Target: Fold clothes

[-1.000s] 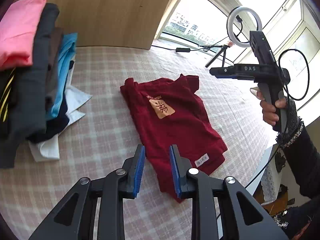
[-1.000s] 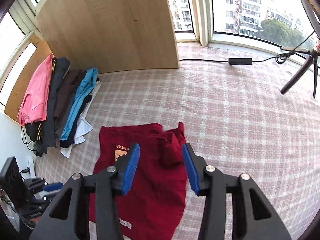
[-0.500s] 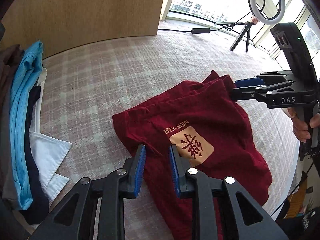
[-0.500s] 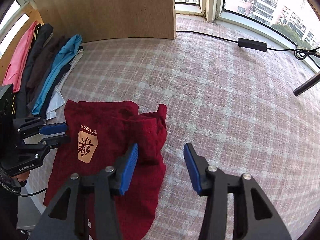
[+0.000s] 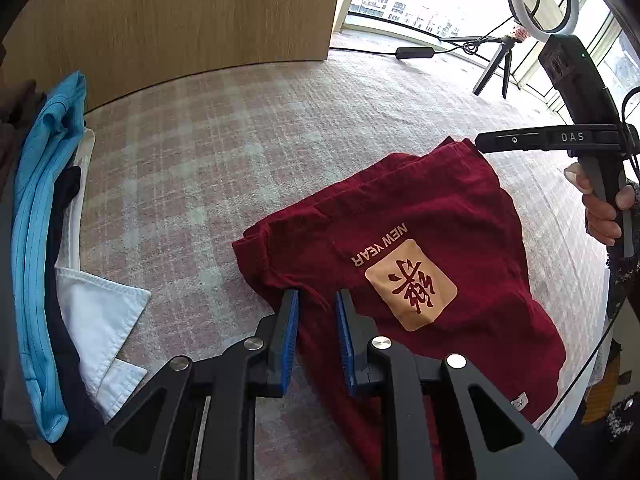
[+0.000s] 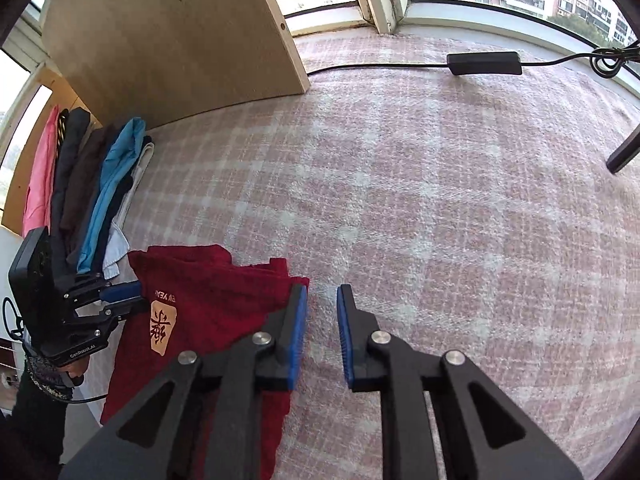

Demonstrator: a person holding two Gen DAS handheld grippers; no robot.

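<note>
A dark red T-shirt with a tan printed patch lies partly folded on the checked tablecloth. My left gripper is open with a narrow gap, and its blue pads straddle the shirt's near edge. The right wrist view shows that left gripper at the shirt's left side. My right gripper is open and narrow. Its left pad touches the shirt's right corner, and only tablecloth shows between the pads. In the left wrist view, the right gripper meets the shirt's far corner.
A row of folded clothes in blue, white, dark and pink lies along the left. Behind stands a wooden board. A ring light on a tripod and a black cable adapter sit near the windows. A hand holds the right gripper.
Both grippers came down to the shirt. The right gripper slid to the shirt's right corner and its jaws narrowed a lot. The left gripper's pads now straddle the near edge.
</note>
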